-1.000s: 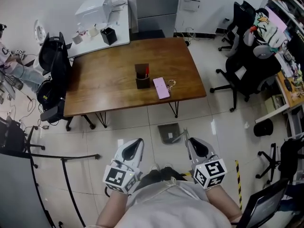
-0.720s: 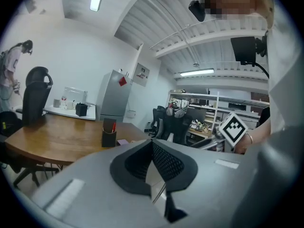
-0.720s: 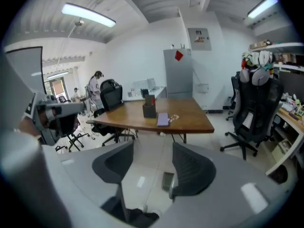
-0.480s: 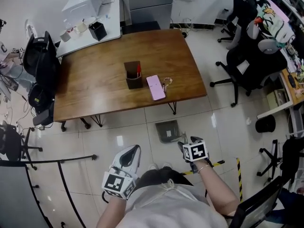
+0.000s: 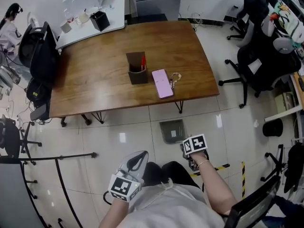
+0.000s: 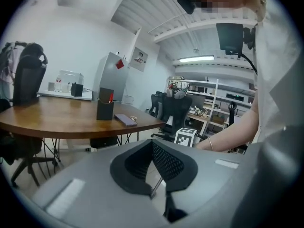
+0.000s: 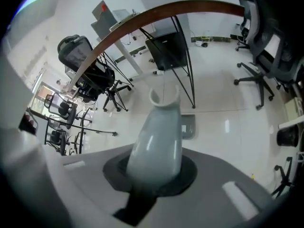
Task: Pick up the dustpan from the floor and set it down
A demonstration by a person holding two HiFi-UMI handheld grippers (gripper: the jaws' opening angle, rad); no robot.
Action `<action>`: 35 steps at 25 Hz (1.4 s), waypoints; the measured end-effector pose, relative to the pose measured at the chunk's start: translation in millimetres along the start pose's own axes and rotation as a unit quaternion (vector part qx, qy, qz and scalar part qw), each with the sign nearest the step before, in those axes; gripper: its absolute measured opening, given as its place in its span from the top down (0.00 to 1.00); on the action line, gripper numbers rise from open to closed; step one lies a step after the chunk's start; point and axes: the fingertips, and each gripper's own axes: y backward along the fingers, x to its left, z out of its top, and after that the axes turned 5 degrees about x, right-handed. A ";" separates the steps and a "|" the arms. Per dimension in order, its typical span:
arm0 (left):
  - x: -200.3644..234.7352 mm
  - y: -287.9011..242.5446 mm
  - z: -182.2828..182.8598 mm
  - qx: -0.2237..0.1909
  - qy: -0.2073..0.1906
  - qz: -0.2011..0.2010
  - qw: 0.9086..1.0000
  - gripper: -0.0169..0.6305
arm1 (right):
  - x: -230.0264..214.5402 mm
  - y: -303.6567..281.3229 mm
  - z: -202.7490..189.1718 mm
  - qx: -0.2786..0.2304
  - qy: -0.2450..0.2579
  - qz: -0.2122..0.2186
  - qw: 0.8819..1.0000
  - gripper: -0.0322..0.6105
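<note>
The grey dustpan (image 5: 171, 129) lies on the white tiled floor just in front of the wooden table (image 5: 95, 80). My right gripper (image 5: 189, 151) points steeply down at its near end, marker cube on top. In the right gripper view the pan's pale grey tubular handle (image 7: 159, 137) runs out from between the closing jaws, with the flat pan (image 7: 188, 126) on the floor beyond. My left gripper (image 5: 141, 155) hangs lower left by the person's body, shut and empty; its black mesh pads (image 6: 166, 163) meet in the left gripper view.
On the table stand a brown pen holder (image 5: 137, 68), a pink phone (image 5: 163, 83) and keys (image 5: 176, 77). Black office chairs (image 5: 259, 61) crowd the right, another chair (image 5: 38, 46) the left. A black tubular stand (image 5: 57, 158) and yellow-black floor tape (image 5: 221, 167) lie near.
Both grippers have come down. The right one tipped from nearly level to pointing down and moved onto the dustpan's handle. The left sank a little beside the body.
</note>
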 end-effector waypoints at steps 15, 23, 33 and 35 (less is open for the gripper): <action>-25.7 78.1 76.4 -0.010 0.001 -0.009 1.000 0.95 | 59.5 144.5 -57.7 -0.054 -0.015 0.007 0.998 0.94; -92.9 121.1 65.0 -0.046 -0.013 0.021 0.999 0.95 | 75.6 204.1 -126.0 -0.120 0.018 0.035 0.992 0.94; -208.5 178.0 41.4 -0.095 -0.040 0.049 0.993 0.95 | 74.5 237.8 -216.3 -0.131 0.074 0.048 0.987 0.94; -216.6 188.5 40.1 -0.104 -0.033 0.044 0.993 0.95 | 76.7 241.1 -229.7 -0.132 0.077 0.044 0.987 0.94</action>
